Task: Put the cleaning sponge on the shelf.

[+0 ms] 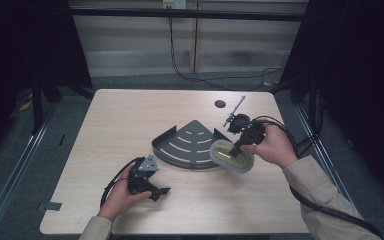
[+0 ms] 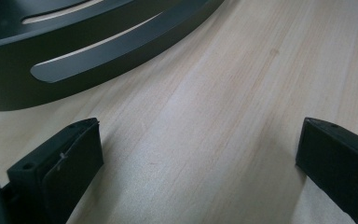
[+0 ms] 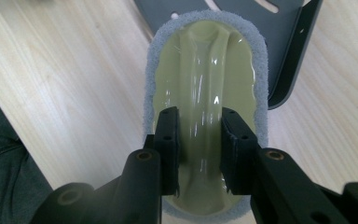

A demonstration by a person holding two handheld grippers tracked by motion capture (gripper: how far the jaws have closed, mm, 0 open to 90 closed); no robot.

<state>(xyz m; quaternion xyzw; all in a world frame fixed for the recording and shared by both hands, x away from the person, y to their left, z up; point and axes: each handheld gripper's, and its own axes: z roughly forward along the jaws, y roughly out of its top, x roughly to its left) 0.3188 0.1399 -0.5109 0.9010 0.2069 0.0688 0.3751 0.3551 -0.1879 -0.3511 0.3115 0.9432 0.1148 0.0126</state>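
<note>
We count two grippers: left gripper (image 1: 164, 191) and right gripper (image 1: 237, 148). Two hands, one per gripper: left hand (image 1: 120, 197), right hand (image 1: 275, 147). One scrubbing pad (image 1: 231, 156), yellow-green grip on a grey fleece base. One dark slotted corner shelf (image 1: 185, 145). One wooden table (image 1: 130, 115), with one round dark hole (image 1: 220, 104) in its top. One cable trails from each gripper, so two.

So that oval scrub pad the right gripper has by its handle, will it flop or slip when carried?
The scrub pad probably stays fairly stiff: its glossy yellow-green top looks like moulded plastic. That gloss hints at slipperiness, though the right gripper clamps a raised ridge, which should help. The fuzzy grey rim looks soft and light, and may drag on the dark corner rack.
</note>
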